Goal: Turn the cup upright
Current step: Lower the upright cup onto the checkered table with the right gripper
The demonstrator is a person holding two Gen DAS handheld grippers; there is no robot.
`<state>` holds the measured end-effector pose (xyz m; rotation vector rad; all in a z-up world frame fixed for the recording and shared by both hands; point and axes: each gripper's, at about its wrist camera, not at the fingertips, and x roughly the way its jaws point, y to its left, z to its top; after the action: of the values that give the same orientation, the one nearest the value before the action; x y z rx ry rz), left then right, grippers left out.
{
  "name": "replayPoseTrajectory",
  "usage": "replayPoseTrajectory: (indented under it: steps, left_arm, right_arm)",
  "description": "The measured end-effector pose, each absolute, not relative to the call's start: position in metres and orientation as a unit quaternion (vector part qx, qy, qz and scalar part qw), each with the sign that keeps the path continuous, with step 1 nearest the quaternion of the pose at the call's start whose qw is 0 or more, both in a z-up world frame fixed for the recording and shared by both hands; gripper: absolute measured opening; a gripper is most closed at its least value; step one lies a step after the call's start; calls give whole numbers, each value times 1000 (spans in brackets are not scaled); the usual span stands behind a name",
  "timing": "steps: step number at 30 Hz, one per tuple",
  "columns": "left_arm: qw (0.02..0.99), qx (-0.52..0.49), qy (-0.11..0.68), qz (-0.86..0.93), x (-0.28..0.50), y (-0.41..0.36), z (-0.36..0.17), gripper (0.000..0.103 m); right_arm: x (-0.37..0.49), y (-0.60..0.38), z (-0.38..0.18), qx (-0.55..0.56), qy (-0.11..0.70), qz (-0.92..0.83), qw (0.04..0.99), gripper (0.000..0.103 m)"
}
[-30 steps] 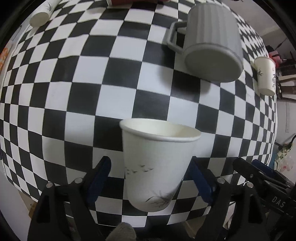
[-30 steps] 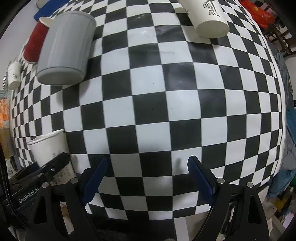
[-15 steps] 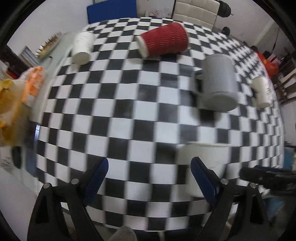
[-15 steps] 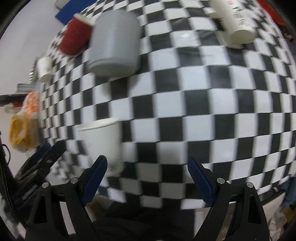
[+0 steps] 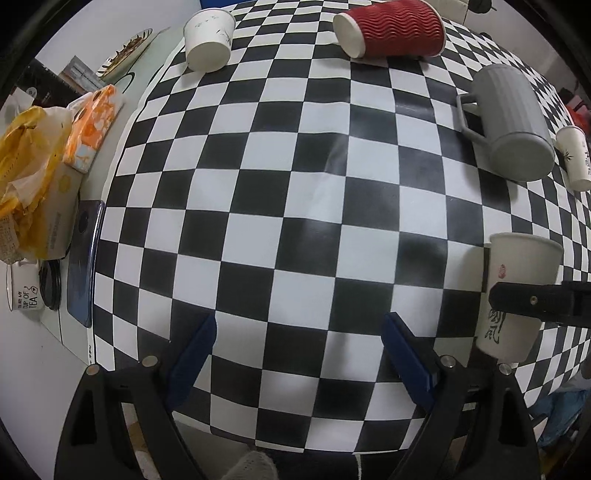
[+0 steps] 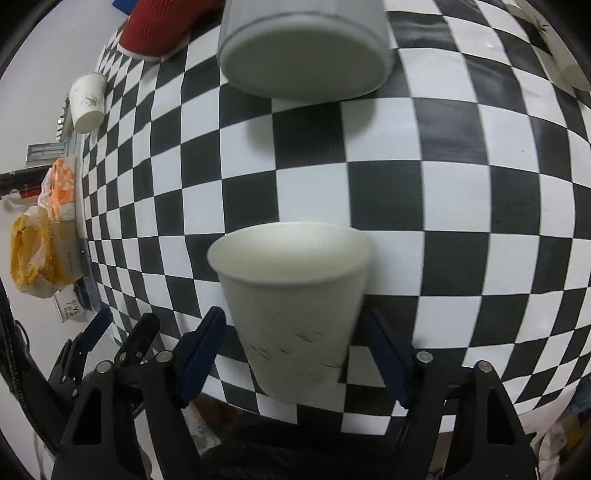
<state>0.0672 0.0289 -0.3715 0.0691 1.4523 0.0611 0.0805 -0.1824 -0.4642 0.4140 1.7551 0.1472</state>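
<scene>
A white paper cup (image 6: pixel 291 310) stands upright on the checkered cloth, mouth up. My right gripper (image 6: pixel 295 354) straddles it with the blue fingers close on both sides; I cannot tell whether they touch it. The same cup (image 5: pixel 517 295) shows at the right of the left wrist view, with the right gripper's black finger (image 5: pixel 539 301) across it. My left gripper (image 5: pixel 299 354) is open and empty over bare cloth, left of the cup.
A grey mug (image 5: pixel 509 122) lies on its side behind the cup. A red ribbed cup (image 5: pixel 391 29) and two white paper cups (image 5: pixel 208 38) (image 5: pixel 576 158) also lie on their sides. A phone (image 5: pixel 83 266), snack bags (image 5: pixel 33 177) and a tea box sit off the left edge.
My left gripper has let go of the upright white cup and moved left, away from it. My right gripper has moved in from the right and now straddles the cup.
</scene>
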Motion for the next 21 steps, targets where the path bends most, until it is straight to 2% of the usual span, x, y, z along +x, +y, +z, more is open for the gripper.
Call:
replayPoseTrajectory:
  steps: [3,10,21]
  left_arm:
    - [746,28,665,29,67,35,-371,91]
    - [742,12,669,37,70,59,-378,91]
    - [738,-20,671,66,96,120,-393,91]
  right_arm:
    - [82,-173,-468,175,764,64,617,65]
    - [89,-150,-459,180,740,81,643,64]
    - [124,-77,-447,160,650,126,732,64]
